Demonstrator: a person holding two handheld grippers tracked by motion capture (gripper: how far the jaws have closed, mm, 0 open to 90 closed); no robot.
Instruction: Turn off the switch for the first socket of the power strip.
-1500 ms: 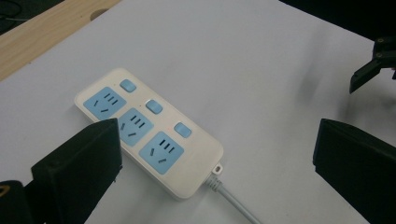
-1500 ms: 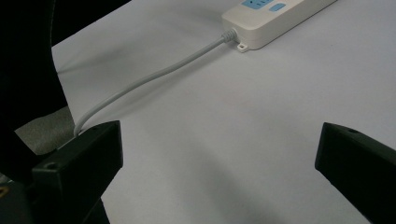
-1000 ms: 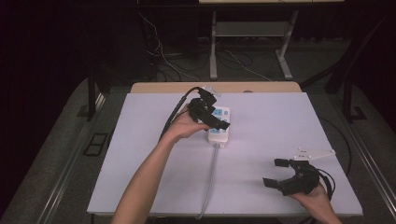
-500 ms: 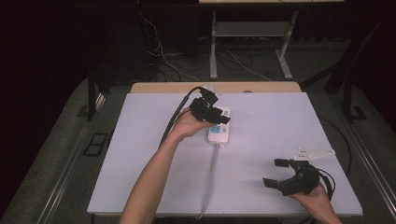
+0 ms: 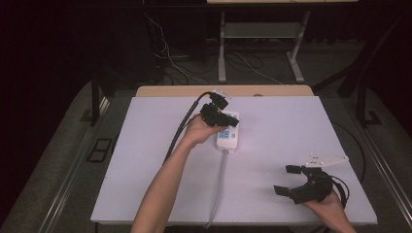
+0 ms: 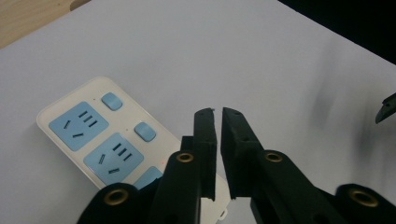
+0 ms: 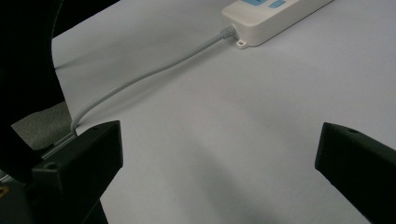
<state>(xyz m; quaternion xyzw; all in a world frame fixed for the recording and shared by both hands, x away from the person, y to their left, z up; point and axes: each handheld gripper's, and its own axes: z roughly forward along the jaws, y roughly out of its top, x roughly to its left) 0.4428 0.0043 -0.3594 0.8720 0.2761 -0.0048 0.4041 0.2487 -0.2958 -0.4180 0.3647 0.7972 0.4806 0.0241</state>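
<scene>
Left gripper [image 5: 228,120], jaws pressed nearly together, hovers over the white power strip [image 5: 227,133] far-centre on the table [image 5: 145,170]; right gripper [image 5: 291,180], spread wide, sits near-right.

The left gripper [image 5: 227,119] has drawn back toward the near end of the power strip [image 5: 229,135]

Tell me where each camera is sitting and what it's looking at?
High view: above the person's side, looking forward and down on the white table; both forearms enter from the bottom, left hand-held gripper over the power strip, right hand-held gripper near the front.
Left gripper view: rides the left hand-held gripper, looking along its nearly closed jaws at the power strip's blue sockets.
Right gripper view: rides the right hand-held gripper, jaws wide apart, looking across the table.
Shared: right gripper and high views both show the strip's grey cord.
</scene>
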